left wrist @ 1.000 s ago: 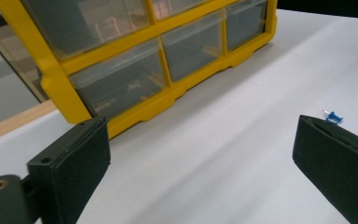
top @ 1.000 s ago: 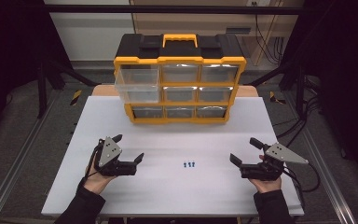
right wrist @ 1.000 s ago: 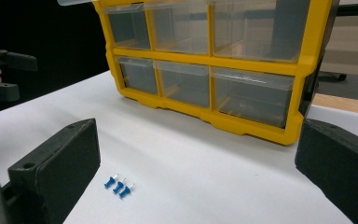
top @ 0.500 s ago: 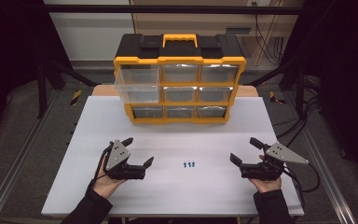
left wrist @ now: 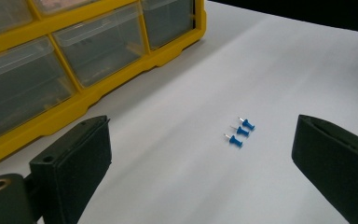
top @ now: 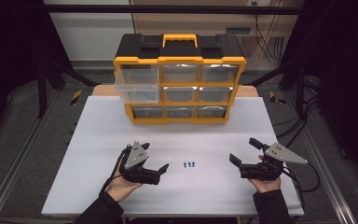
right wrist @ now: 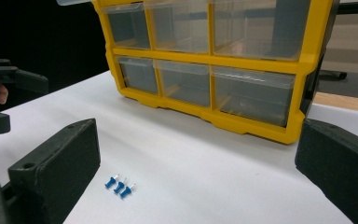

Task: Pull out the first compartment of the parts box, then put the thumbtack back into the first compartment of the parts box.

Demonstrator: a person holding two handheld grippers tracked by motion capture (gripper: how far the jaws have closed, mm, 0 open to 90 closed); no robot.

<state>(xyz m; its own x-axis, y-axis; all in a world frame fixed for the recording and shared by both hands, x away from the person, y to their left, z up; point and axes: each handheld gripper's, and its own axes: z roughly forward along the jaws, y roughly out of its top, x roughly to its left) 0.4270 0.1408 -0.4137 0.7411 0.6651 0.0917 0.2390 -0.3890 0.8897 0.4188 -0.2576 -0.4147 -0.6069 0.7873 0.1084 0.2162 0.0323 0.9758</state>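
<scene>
I had the left hand-held gripper (top: 164, 168) low over the surface (top: 98, 140), jaws spread and empty, aimed at three blue pushpins (top: 189, 164) lying side by side just beyond it. The right hand-held gripper (top: 242, 151) waited opposite, spread too. I judged this the approach; next I needed to centre on one pin and pinch. Farther back stood the yellow organizer (top: 179, 84), top-left drawer (top: 137, 84) pulled out.

Three pushpins (left wrist: 239, 132): blue heads, silver pins. Tabletop (top: 98, 140): plain white. Organizer (top: 179, 79) at 12 o'clock: yellow frame, black top, yellow handle, clear drawers. Left tongs (top: 154, 157) and right tongs (top: 245, 151): black with grey plates. Sleeves (top: 100, 212): black.
</scene>
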